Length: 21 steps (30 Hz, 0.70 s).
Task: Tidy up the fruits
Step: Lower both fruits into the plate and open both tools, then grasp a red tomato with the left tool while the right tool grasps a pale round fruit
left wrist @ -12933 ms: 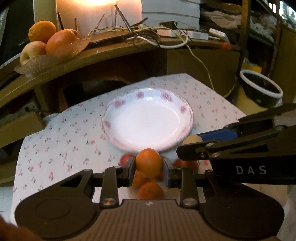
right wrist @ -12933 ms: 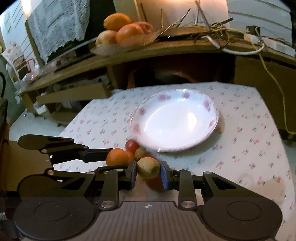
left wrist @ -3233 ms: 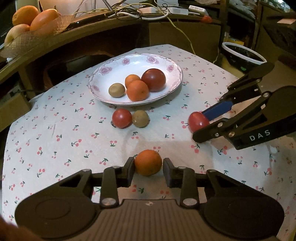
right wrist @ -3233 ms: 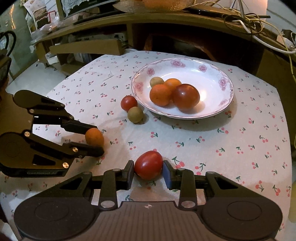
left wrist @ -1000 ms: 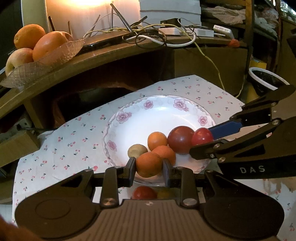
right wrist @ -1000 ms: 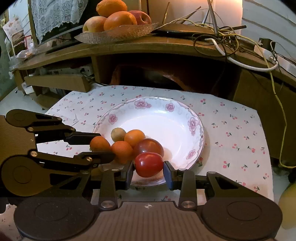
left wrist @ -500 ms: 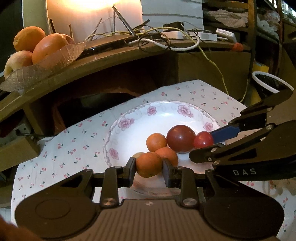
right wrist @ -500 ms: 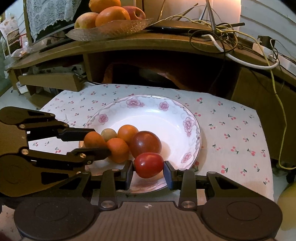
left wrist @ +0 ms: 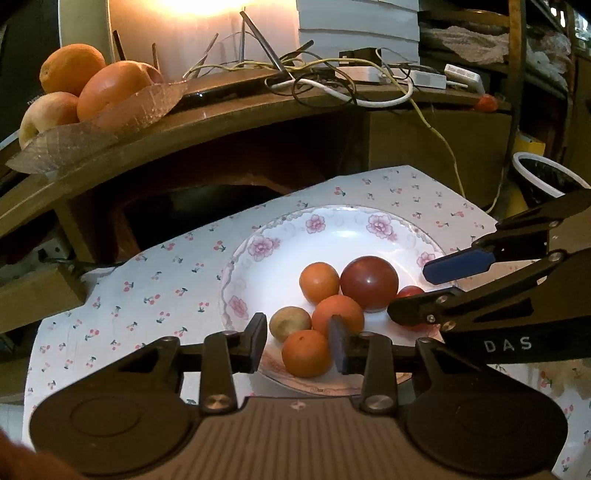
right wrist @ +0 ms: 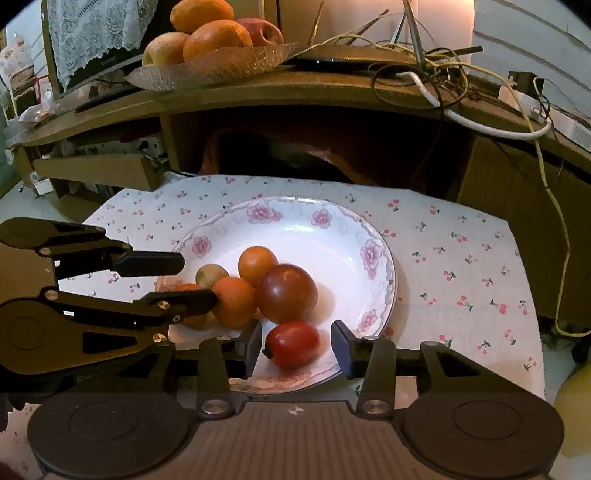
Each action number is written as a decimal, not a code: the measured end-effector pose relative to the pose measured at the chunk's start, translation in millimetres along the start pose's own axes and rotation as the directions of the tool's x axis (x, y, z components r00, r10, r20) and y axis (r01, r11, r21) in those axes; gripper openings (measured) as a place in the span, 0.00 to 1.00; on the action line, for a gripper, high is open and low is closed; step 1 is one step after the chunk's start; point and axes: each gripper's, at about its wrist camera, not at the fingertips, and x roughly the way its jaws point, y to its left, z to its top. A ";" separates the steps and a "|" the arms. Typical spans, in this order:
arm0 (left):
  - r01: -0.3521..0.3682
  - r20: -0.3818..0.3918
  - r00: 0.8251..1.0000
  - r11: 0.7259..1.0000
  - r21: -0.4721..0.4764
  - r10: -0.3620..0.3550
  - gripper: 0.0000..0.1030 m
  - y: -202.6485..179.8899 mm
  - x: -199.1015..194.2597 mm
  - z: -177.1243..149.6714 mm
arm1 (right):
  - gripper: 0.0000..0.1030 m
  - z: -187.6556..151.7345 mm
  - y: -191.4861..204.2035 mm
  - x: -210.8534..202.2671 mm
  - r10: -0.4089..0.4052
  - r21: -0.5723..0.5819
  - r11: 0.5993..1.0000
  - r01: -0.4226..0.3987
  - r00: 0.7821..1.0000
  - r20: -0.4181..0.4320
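Wooden shelf [left wrist: 207, 125] behind | cables [left wrist: 332, 79] on it | lace curtain [right wrist: 88, 33] left | warm lamp glow [left wrist: 207, 5]

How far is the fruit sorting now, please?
Nearly finished for what shows. Six fruits lie on the plate, including the orange between the open left gripper and the red tomato between the open right gripper. Neither grips anything. Any fruit left on the tablecloth is hidden.

- One flowered plate [right wrist: 373, 254]
- Three oranges [left wrist: 319, 282] on it
- One big dark tomato [right wrist: 286, 293]
- One small red tomato [right wrist: 293, 344]
- One brownish kiwi [left wrist: 290, 324]
- Two grippers [left wrist: 299, 341]
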 end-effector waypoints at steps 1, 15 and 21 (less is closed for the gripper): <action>0.000 0.003 1.000 1.000 -0.002 0.000 0.40 0.1 -1.1 0.7 | 0.42 0.3 -0.3 -0.9 -0.001 0.002 1.000 0.001 1.000 0.005; -0.004 0.011 1.000 0.999 -0.045 0.004 0.40 21.5 -31.8 -2.3 | 0.42 -0.3 3.2 -22.2 0.027 0.015 1.000 -0.028 0.999 0.045; 0.039 -0.006 0.999 0.999 -0.010 -0.039 0.41 27.0 -50.6 -10.5 | 0.42 -13.2 24.6 -37.6 0.117 -0.015 0.993 -0.116 0.993 0.021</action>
